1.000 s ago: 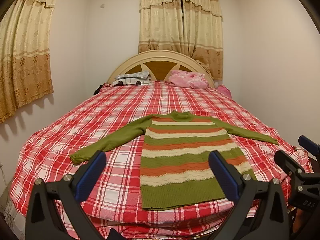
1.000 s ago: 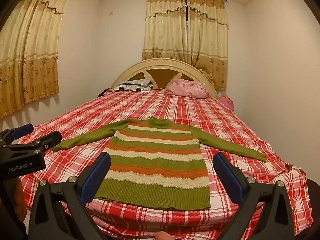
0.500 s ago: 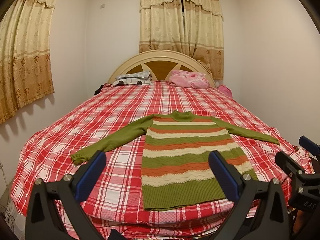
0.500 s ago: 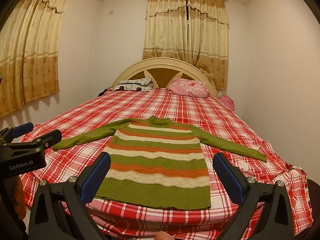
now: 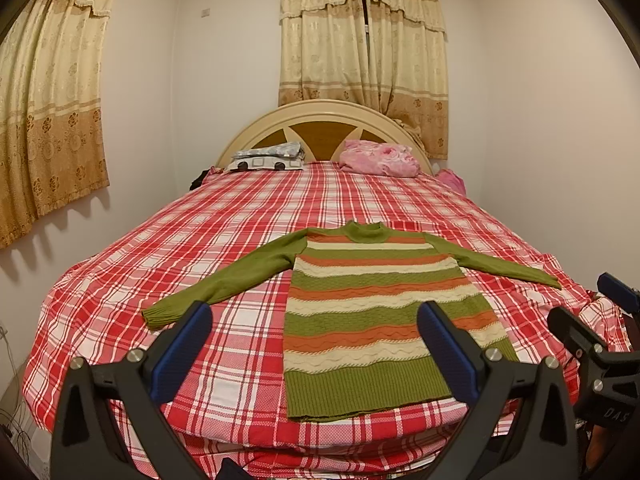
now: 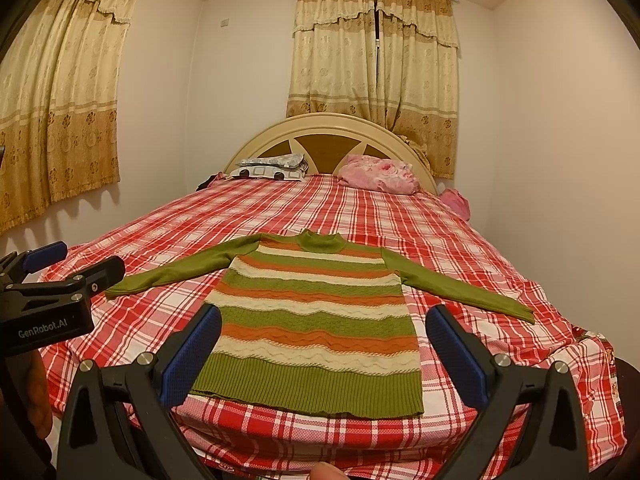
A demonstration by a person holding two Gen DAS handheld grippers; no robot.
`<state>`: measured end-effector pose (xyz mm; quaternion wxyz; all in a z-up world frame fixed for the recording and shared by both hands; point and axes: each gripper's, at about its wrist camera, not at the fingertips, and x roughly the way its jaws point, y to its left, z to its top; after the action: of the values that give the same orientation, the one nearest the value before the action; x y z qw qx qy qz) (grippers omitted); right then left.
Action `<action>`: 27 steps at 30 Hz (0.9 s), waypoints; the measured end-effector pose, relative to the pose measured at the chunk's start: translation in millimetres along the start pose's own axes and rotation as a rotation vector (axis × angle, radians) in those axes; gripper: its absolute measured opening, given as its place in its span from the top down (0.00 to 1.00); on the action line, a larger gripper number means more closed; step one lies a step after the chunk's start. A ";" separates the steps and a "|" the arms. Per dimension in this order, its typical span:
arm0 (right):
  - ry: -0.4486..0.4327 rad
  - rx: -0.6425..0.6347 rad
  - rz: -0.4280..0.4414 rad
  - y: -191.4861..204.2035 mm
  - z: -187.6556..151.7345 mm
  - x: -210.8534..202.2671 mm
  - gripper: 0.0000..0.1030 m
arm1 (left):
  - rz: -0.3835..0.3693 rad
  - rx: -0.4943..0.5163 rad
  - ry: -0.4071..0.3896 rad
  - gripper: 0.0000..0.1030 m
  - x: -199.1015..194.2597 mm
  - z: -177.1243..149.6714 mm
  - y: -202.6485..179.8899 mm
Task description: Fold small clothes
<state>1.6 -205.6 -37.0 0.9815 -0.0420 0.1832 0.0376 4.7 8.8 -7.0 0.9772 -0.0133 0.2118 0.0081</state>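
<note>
A green sweater [image 5: 380,312] with orange and cream stripes lies flat, face up, near the foot of the bed, both sleeves spread out; it also shows in the right wrist view [image 6: 316,320]. My left gripper [image 5: 314,344] is open and empty, held above the bed's foot edge, short of the sweater's hem. My right gripper [image 6: 324,348] is open and empty, also short of the hem. Each gripper shows at the edge of the other's view.
The bed has a red and white checked sheet [image 5: 224,248]. A grey patterned pillow [image 5: 268,158] and a pink bundle [image 5: 380,158] lie by the headboard. Walls stand close at left and right.
Both views have shifted very slightly; the sweater sits a touch lower and nearer in frame. Nothing was taken hold of.
</note>
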 end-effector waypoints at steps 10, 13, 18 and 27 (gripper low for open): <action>0.002 -0.002 -0.001 1.3 1.4 -0.6 0.01 | 0.002 0.001 -0.004 0.00 0.2 0.1 2.8; 0.003 -0.002 -0.001 1.3 1.5 -0.4 0.01 | 0.003 0.002 -0.003 0.00 0.2 0.2 2.7; 0.004 -0.003 -0.002 2.0 -0.2 0.4 0.01 | 0.002 0.003 -0.004 0.00 0.1 0.0 3.1; 0.005 -0.003 -0.001 1.7 1.8 -0.1 0.01 | 0.004 0.004 -0.003 0.00 0.2 0.3 4.0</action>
<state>2.0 -203.7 -35.5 0.9810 -0.0439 0.1855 0.0372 4.9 12.8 -6.9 0.9775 -0.0110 0.2104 0.0096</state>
